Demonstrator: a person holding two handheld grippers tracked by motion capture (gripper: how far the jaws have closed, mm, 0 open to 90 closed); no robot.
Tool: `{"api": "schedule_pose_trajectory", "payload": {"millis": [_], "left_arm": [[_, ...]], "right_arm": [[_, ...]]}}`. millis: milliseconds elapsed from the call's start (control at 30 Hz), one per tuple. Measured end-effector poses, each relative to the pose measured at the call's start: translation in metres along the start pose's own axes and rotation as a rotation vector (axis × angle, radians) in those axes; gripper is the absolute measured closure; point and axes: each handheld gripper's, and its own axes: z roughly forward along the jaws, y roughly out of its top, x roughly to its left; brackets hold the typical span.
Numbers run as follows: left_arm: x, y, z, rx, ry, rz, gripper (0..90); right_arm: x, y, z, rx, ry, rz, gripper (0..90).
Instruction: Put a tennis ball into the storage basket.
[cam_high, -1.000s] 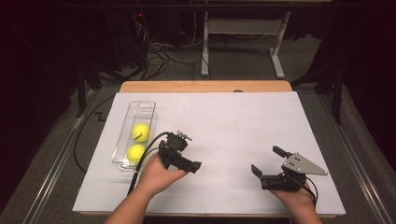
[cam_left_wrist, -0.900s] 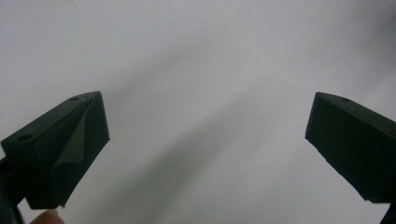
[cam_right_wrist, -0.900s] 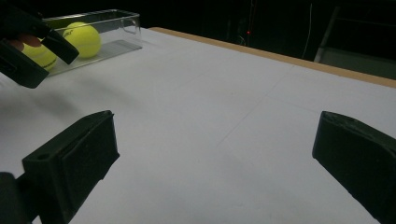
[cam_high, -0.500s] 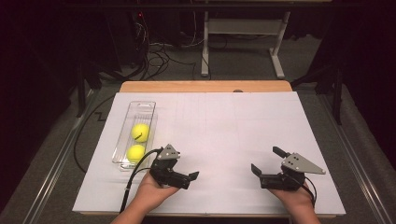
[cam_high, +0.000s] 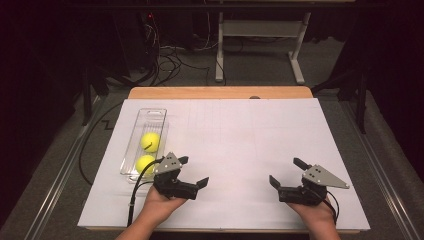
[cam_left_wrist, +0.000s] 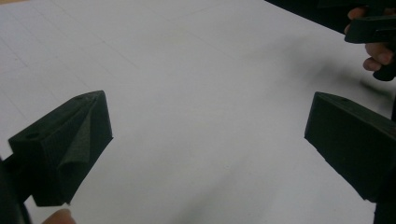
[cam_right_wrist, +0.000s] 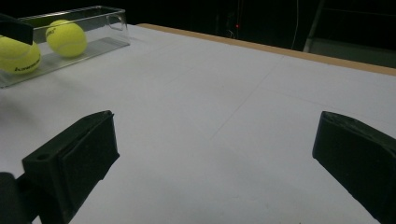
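Two yellow tennis balls (cam_high: 150, 141) (cam_high: 145, 164) lie in a clear plastic tray (cam_high: 151, 115) on the left of the white table sheet (cam_high: 235, 135). My left gripper (cam_high: 194, 171) rests just right of the tray's near end, open, with nothing between its jaws. It points right across the sheet in the left gripper view (cam_left_wrist: 205, 140). My right gripper (cam_high: 286, 171) sits near the front right, open and empty, facing left. In the right gripper view (cam_right_wrist: 210, 154) the balls (cam_right_wrist: 67, 37) (cam_right_wrist: 18, 55) and tray (cam_right_wrist: 100, 18) lie far off at the upper left.
A wooden table edge (cam_high: 220, 92) runs along the back of the sheet. Beyond it stand a desk frame (cam_high: 260, 45) and floor cables (cam_high: 170, 60). A hand holding the other gripper (cam_left_wrist: 373, 32) appears at the top right of the left gripper view.
My left gripper has drawn back from beside the tray toward the near edge of the table, still open. The right gripper has stayed put.
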Motion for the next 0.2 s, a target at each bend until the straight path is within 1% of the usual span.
{"api": "schedule_pose_trajectory", "payload": {"millis": [200], "left_arm": [[0.0027, 0.0021, -0.0011, -0.031, 0.007, -0.023, 1.8]], "right_arm": [[-0.0016, -0.0001, -0.0043, -0.011, 0.0, 0.001, 0.3]]}}
